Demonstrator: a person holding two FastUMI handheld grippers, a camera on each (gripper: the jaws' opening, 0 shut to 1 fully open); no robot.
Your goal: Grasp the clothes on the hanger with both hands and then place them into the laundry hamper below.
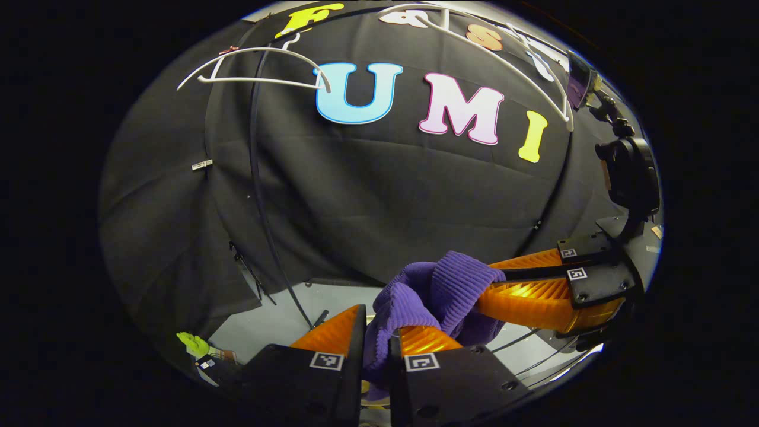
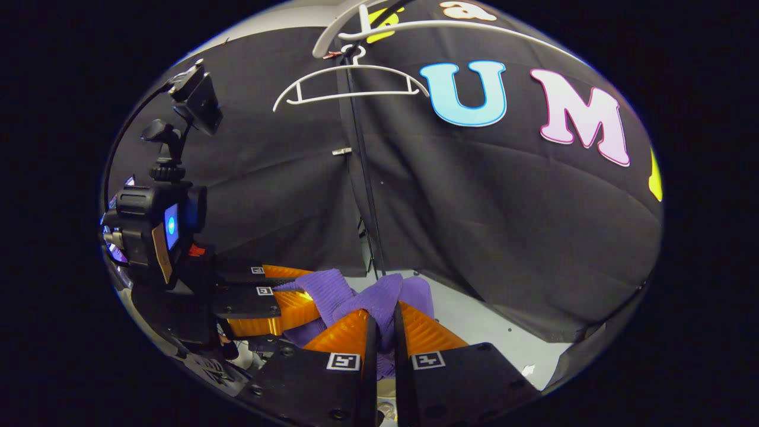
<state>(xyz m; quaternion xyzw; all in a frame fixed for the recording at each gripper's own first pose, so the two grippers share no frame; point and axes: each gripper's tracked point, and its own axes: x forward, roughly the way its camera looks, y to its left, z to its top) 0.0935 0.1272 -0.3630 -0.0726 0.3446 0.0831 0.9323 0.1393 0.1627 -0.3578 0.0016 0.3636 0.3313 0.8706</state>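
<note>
1. Orange fingers [image 1: 332, 332] of left tool [image 1: 379, 338] sat at bottom of left gripper view, black mounts w/ square markers behind them, clenched on purple cloth [image 1: 427, 296].
2. Cloth was ribbed knit, bunched up between the fingers, spilling up and to the right over the right-hand finger.
3. Same view: right tool [image 1: 504, 284] came in from the right side, its orange fingers pressed close together w/ cloth caught between them, so both tools gripped the same bundle.
4. Cloth was off the hangers, held low near the grey floor [image 1: 338, 302], well below the rail.
5. White hanger [image 1: 255, 65] hung bare at upper left; second white hanger [image 1: 492, 53] ran across the top right, also bare.
6. Thin black pole [image 1: 261, 196] ran down from the hangers to the floor.
7. Right gripper view: right tool [image 2: 382, 332] at bottom, fingers nearly together, purple cloth [image 2: 367, 296] pinched between and bulging above the tips.
8. Left tool [image 2: 284, 290] showed at left of that view, fingers closed on the cloth's other end; black camera unit [image 2: 160, 219] w/ small lit screen rode above it.
9. Two bare white hangers there too: one [image 2: 350, 83] mid-top, one [image 2: 415, 26] higher.
10. Small green item [image 1: 193, 342] lay low left in left gripper view; couldn't tell what it was.
11. Hamper: couldn't make it out.
</note>
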